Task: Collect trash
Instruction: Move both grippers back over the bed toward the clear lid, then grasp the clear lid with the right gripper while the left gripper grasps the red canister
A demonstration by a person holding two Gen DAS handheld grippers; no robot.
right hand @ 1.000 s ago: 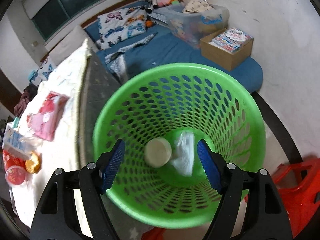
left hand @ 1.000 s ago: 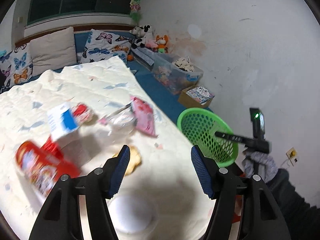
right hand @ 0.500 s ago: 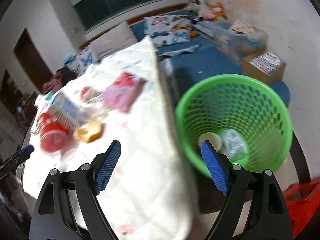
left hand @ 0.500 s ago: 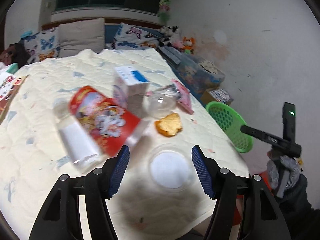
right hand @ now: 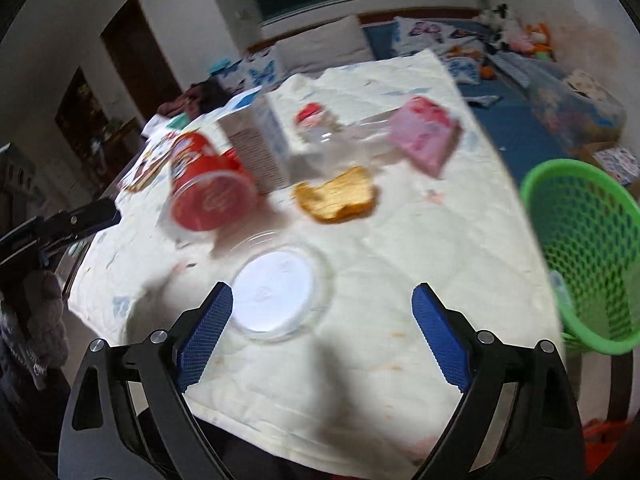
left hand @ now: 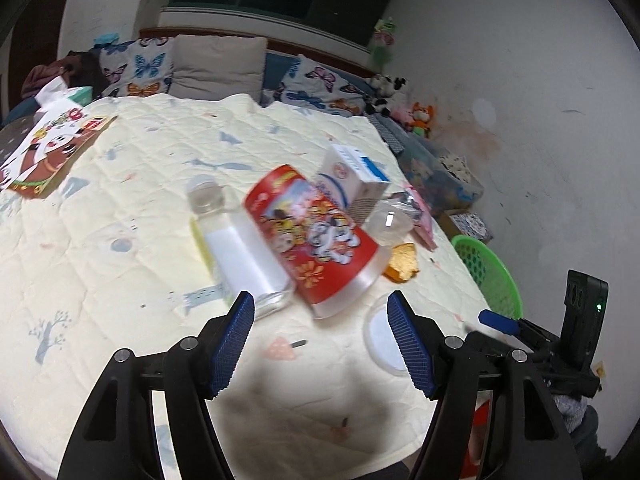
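Trash lies on the quilted table (left hand: 120,208): a red cartoon cup (left hand: 312,236) on its side, a clear bottle (left hand: 236,248), a white-blue carton (left hand: 356,180), a round white lid (left hand: 384,336), an orange bread piece (left hand: 402,266) and a pink packet (right hand: 426,134). My left gripper (left hand: 320,340) is open and empty, just short of the cup. My right gripper (right hand: 322,336) is open and empty over the table's near edge, next to the white lid (right hand: 276,292). The green basket (right hand: 588,248) stands off the table's right side.
A picture book (left hand: 52,152) lies at the table's far left. Butterfly pillows (left hand: 224,64), plush toys and storage boxes (left hand: 444,176) line the back and right wall. The red cup (right hand: 208,188), carton (right hand: 256,144) and bread (right hand: 336,196) also show in the right wrist view.
Both views have swung left. The right gripper has left the basket and now hangs over the table by the white lid. The left gripper has drawn level with the cup and bottle.
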